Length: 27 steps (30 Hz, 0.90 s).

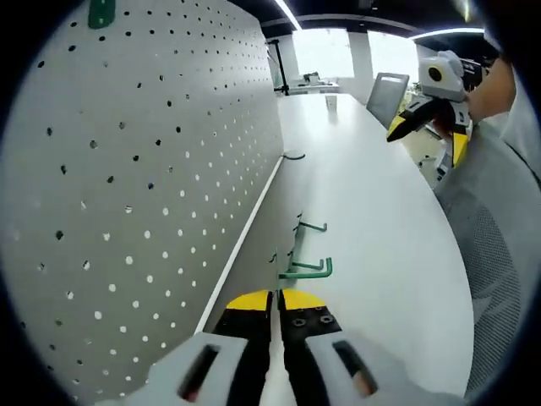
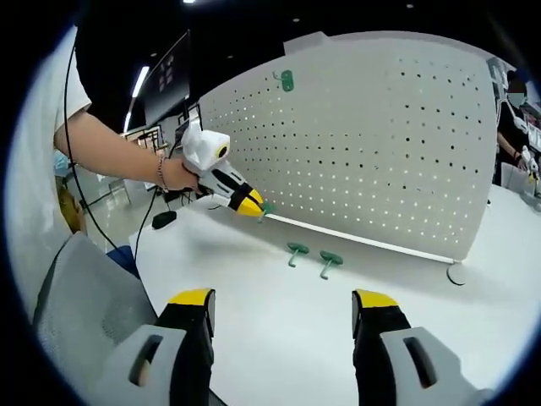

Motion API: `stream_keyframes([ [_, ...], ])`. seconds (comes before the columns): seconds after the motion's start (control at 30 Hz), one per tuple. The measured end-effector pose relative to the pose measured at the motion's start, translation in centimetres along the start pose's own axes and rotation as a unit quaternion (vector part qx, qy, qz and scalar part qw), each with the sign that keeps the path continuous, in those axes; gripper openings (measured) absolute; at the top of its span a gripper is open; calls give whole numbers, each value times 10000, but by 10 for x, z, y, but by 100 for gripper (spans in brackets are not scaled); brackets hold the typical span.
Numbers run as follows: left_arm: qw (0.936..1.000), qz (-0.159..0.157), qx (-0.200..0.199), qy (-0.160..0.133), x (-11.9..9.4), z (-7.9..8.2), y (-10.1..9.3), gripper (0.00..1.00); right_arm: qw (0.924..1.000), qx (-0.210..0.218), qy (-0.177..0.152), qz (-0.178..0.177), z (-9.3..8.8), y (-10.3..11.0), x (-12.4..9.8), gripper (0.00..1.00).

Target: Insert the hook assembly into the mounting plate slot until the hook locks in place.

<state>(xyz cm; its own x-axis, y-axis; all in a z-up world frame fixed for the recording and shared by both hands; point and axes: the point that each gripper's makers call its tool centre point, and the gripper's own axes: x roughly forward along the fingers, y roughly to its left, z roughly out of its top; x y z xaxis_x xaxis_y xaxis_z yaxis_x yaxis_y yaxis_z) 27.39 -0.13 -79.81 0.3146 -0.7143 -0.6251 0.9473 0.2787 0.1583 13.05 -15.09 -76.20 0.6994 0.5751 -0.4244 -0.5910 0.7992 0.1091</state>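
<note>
A white pegboard (image 1: 127,169) (image 2: 380,144) stands upright along the table, with one green hook (image 1: 101,13) (image 2: 286,80) mounted near its top. My left gripper (image 1: 275,298) (image 2: 254,205) is low beside the board's foot, its jaws shut on a green hook (image 1: 306,271) (image 2: 265,211) that pokes out of its yellow tips. Two more green hooks (image 2: 296,251) (image 2: 330,260) lie loose on the table in front of the board. My right gripper (image 2: 283,309) (image 1: 427,135) hovers over the table's near side, wide open with nothing between its jaws.
A black hook (image 1: 293,156) (image 2: 455,275) lies at the far end of the board's foot. A grey mesh chair (image 1: 494,254) (image 2: 84,313) stands beside the table (image 1: 380,237) (image 2: 279,338). A person's arm (image 2: 110,152) holds the left gripper. Another person (image 2: 511,110) stands behind the board's far end.
</note>
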Motion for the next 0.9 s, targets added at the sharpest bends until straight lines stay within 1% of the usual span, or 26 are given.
stream_keyframes([
  [0.13, 9997, 87, -104, -209, -6, 9, -3, 3, 10000, -3, -48, -7, 3, 0, -1, 63],
  [0.23, 9994, 232, -71, -265, -9, 11, -4, 3, 10000, -18, -75, -16, 5, 1, -2, 63],
  [0.3, 9989, 255, -174, -360, -11, 14, -6, 3, 9999, -17, -108, -33, 7, 1, -2, 63],
  [0.37, 9983, 377, -169, -421, -14, 17, -7, 3, 9999, -27, -128, -30, 9, 1, -2, 63],
  [0.5, 9970, 457, -285, -554, -19, 22, -10, 3, 9999, -63, -152, -9, 12, 4, -1, 63],
  [0.73, 9935, 644, -411, -843, -31, 34, -17, 3, 9998, -72, -209, 0, 15, 5, -1, 63],
  [0.8, 9926, 693, -423, -898, -34, 36, -18, 3, 9997, -80, -227, 3, 17, 6, -1, 63],
  [0.9, 9899, 808, -492, -1054, -41, 40, -19, 3, 9996, -86, -254, 2, 19, 7, -1, 63],
])
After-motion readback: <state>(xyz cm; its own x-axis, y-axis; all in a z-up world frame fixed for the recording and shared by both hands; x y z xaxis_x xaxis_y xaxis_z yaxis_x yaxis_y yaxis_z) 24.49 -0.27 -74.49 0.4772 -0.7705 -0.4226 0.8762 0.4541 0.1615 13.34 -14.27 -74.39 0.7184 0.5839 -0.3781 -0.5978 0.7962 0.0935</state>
